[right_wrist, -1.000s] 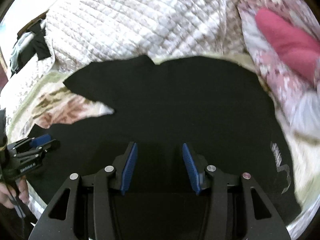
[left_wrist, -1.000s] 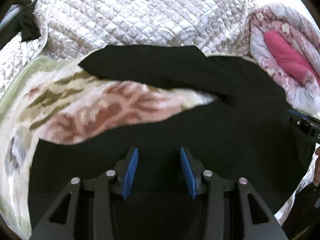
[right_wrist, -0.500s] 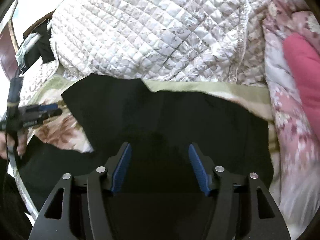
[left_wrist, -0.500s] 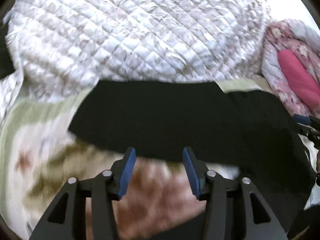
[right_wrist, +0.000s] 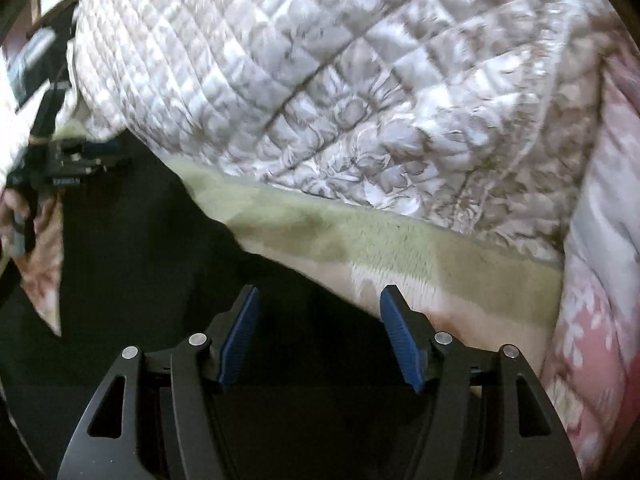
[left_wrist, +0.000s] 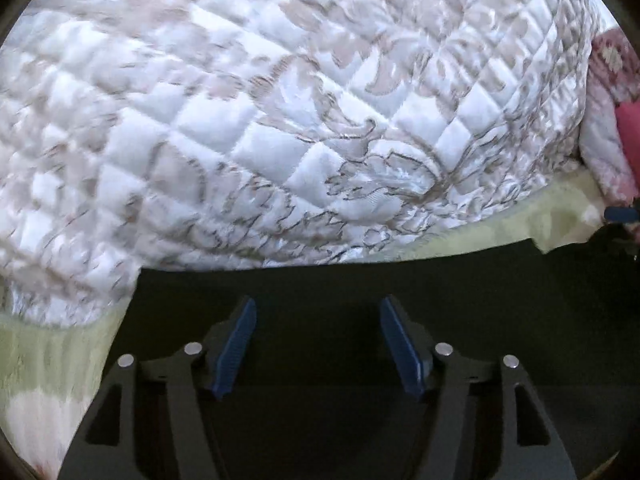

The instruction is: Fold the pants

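Note:
Black pants [left_wrist: 320, 284] lie spread on a green and pink patterned blanket [left_wrist: 48, 352]. In the left wrist view my left gripper [left_wrist: 318, 344] is open and empty, low over the far edge of the pants beside the quilt. In the right wrist view my right gripper [right_wrist: 318, 340] is open and empty over the far right edge of the pants [right_wrist: 140, 280], where black cloth meets blanket [right_wrist: 400, 248]. The left gripper also shows at the left of the right wrist view [right_wrist: 72, 164], over the pants' far left corner.
A heaped white quilted cover [left_wrist: 280, 100] lies right behind the pants and also fills the top of the right wrist view [right_wrist: 340, 80]. A pink floral duvet [right_wrist: 592, 280] lies at the right. Dark objects [right_wrist: 44, 52] stand at the far left.
Both grippers have moved forward across the pants to their far edge by the quilt. Both stay open and empty. The pants lie as before.

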`<state>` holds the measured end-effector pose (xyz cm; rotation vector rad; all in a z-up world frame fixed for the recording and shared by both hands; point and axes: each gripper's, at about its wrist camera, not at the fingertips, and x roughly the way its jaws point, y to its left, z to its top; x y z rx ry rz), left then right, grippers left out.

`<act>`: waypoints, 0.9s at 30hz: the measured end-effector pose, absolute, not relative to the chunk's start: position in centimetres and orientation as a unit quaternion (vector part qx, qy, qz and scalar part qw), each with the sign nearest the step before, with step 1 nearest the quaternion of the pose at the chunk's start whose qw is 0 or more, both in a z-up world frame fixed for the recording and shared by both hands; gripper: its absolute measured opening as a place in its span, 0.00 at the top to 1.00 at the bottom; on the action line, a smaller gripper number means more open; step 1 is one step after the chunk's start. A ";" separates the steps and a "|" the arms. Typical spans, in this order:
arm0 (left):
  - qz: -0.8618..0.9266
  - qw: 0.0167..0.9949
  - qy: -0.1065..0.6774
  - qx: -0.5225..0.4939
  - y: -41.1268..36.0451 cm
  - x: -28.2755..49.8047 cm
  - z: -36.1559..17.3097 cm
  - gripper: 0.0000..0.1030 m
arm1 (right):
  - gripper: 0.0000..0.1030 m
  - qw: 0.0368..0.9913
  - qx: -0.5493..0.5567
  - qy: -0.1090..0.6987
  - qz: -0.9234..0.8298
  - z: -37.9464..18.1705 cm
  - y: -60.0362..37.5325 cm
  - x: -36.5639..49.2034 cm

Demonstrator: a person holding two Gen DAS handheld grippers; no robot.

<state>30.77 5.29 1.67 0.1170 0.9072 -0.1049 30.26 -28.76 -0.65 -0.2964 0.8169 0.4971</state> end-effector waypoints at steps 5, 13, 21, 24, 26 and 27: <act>-0.045 0.897 0.435 0.069 4.8 31.8 -0.1 0.22 | 0.38 0.860 -0.164 0.418 0.241 -2.5 -28.1 31.8; -0.029 0.902 0.404 0.149 1.0 29.8 0.3 0.93 | 0.92 0.865 -0.221 0.388 0.228 -0.9 -25.8 28.5; -0.012 0.931 0.354 0.091 2.8 22.6 8.0 0.94 | 0.92 0.904 -0.176 0.314 0.229 6.0 -26.6 20.1; -0.013 0.942 0.331 0.059 4.1 17.1 10.9 0.94 | 0.92 0.912 -0.160 0.294 0.235 7.4 -26.9 15.4; -0.014 0.946 0.319 0.046 4.8 13.4 11.9 0.94 | 0.92 0.916 -0.142 0.292 0.236 7.3 -27.6 11.9; -0.015 0.948 0.316 0.039 4.9 11.7 12.0 0.94 | 0.92 0.918 -0.133 0.293 0.233 7.1 -28.0 10.1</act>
